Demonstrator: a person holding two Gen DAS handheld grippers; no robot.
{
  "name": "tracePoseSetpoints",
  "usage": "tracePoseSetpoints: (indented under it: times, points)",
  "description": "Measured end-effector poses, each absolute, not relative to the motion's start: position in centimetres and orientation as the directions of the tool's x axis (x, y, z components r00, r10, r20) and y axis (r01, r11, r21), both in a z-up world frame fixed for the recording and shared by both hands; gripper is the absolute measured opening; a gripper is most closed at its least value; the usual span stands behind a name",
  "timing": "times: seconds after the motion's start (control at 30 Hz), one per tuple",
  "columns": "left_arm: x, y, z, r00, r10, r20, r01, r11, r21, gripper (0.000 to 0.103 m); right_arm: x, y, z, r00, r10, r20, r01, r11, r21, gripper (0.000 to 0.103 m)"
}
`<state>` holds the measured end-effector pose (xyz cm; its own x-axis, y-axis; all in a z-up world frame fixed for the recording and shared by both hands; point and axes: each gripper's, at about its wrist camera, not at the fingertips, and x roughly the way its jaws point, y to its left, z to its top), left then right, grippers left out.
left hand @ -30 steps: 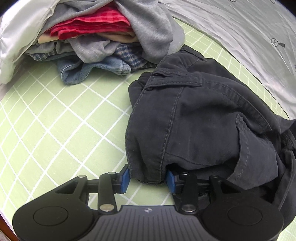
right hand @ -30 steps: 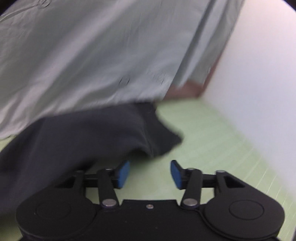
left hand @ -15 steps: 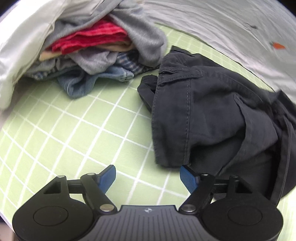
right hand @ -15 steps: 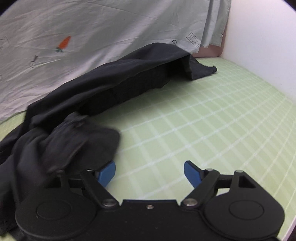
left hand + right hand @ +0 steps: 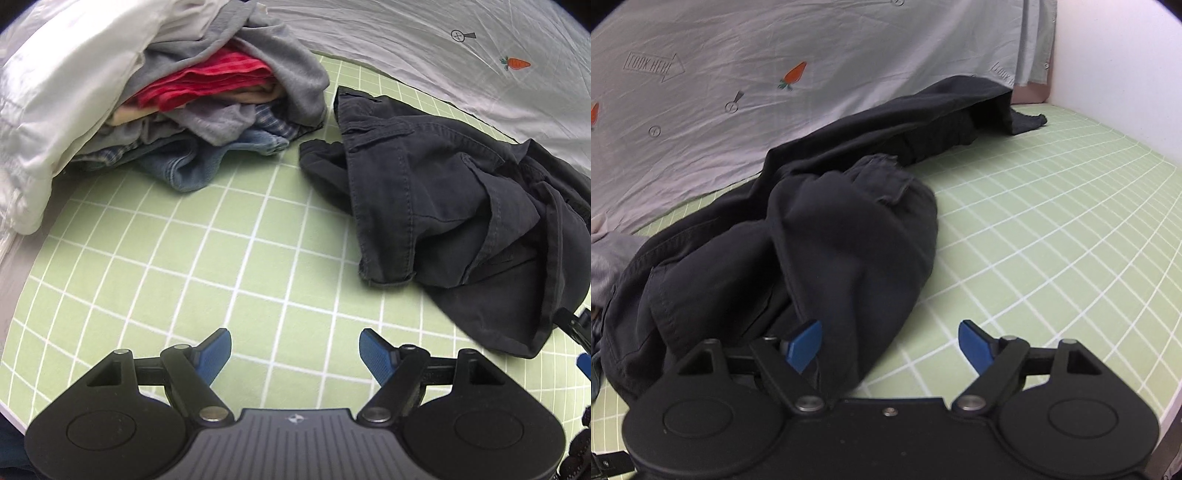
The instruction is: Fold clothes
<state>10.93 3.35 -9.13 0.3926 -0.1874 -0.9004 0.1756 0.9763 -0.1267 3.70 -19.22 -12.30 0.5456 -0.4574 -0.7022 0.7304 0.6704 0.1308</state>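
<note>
The left gripper (image 5: 295, 350) stands released, its blue pads (image 5: 216, 350) spread wide with only bare green grid-patterned mat (image 5: 184, 258) between them. Nothing is held. It hangs over the mat, near the hem of the dark trousers (image 5: 424, 192) and apart from it.

The right gripper (image 5: 890, 343) is likewise released, jaws wide. A fold of the dark trousers (image 5: 849, 258) lies across its left pad (image 5: 805, 345) and reaches into the gap, but the pads do not press on the cloth. The right pad sits over bare mat (image 5: 1052, 221).

The dark trousers, the garment in work, lie crumpled and unfolded on the mat. In the left wrist view a waistband with belt loops faces the far side, one leg hem lies toward the gripper, and the remaining cloth is bunched to the right. In the right wrist view one leg runs away from the bunched mass along the foot of the grey sheet (image 5: 812, 55), ending near the white wall (image 5: 1115, 74).

Left of the trousers, just beside the waistband but not touching, stands a pile of clothes (image 5: 221, 99): grey, red checked, beige, blue plaid and denim pieces. A white satin-like cloth (image 5: 66, 92) lies over the pile's left side.

The grey sheet (image 5: 443, 44), printed with carrots and small marks, rises behind the trousers.
</note>
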Motion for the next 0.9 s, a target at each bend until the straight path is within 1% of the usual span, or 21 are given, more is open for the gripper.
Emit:
tracePoseSetpoints:
  times: [0.2, 0.27, 0.3, 0.33, 0.37, 0.4, 0.43, 0.47, 0.5, 0.6, 0.7, 0.77, 0.83, 0.9]
  points:
    - [10.9, 3.9, -9.1, 0.392, -0.206, -0.897, 0.166, 0.974, -0.152, 0.077, 5.0, -18.3, -12.3, 0.580, -0.420, -0.698, 0.681, 0.720, 0.132, 0.082]
    - [11.0, 3.7, -8.9, 0.394, -0.211, -0.895, 0.166, 0.974, -0.156, 0.077, 5.9, -18.1, -12.7, 0.569, -0.416, -0.710, 0.657, 0.749, 0.088, 0.081]
    - [11.1, 3.6, -8.9, 0.395, -0.212, -0.894, 0.167, 0.973, -0.158, 0.077, 6.4, -18.2, -13.0, 0.549, -0.424, -0.720, 0.654, 0.755, 0.054, 0.078]
    - [11.1, 3.5, -8.8, 0.397, -0.214, -0.893, 0.168, 0.973, -0.159, 0.077, 6.7, -18.5, -13.4, 0.529, -0.433, -0.730, 0.650, 0.759, 0.022, 0.072]
    - [11.2, 3.4, -8.8, 0.398, -0.216, -0.892, 0.168, 0.973, -0.161, 0.077, 7.1, -18.9, -13.8, 0.509, -0.441, -0.739, 0.646, 0.763, -0.010, 0.046]
    - [11.3, 3.3, -8.8, 0.398, -0.218, -0.891, 0.166, 0.973, -0.163, 0.077, 7.0, -19.4, -14.0, 0.509, -0.432, -0.744, 0.640, 0.768, -0.008, 0.025]
    - [11.4, 3.3, -8.8, 0.397, -0.220, -0.891, 0.162, 0.972, -0.168, 0.077, 6.7, -20.1, -13.9, 0.525, -0.410, -0.746, 0.633, 0.774, 0.020, 0.017]
    - [11.6, 3.1, -8.9, 0.396, -0.221, -0.891, 0.158, 0.972, -0.172, 0.077, 6.2, -20.7, -13.6, 0.540, -0.404, -0.739, 0.632, 0.774, 0.039, 0.008]
    - [11.7, 3.0, -8.9, 0.396, -0.223, -0.891, 0.154, 0.972, -0.175, 0.077, 5.6, -21.2, -13.0, 0.554, -0.410, -0.725, 0.637, 0.769, 0.051, 0.004]
    - [12.2, 2.3, -9.0, 0.398, -0.232, -0.887, 0.152, 0.971, -0.185, 0.077, 3.9, -22.7, -11.1, 0.594, -0.438, -0.675, 0.652, 0.753, 0.085, 0.003]
    - [12.6, 1.3, -9.2, 0.388, -0.261, -0.884, 0.157, 0.964, -0.216, 0.077, 2.7, -24.2, -8.7, 0.610, -0.505, -0.611, 0.685, 0.723, 0.085, 0.004]
    - [12.9, 0.4, -9.5, 0.370, -0.290, -0.882, 0.162, 0.956, -0.246, 0.077, 2.6, -25.1, -8.8, 0.588, -0.517, -0.622, 0.700, 0.710, 0.072, 0.006]
    - [13.2, -0.6, -9.7, 0.353, -0.316, -0.881, 0.174, 0.947, -0.270, 0.077, 2.7, -25.8, -9.2, 0.562, -0.516, -0.646, 0.712, 0.700, 0.061, 0.014]
    - [13.5, -1.6, -9.8, 0.347, -0.309, -0.885, 0.182, 0.948, -0.260, 0.077, 2.7, -26.2, -9.8, 0.538, -0.507, -0.674, 0.720, 0.692, 0.055, 0.035]
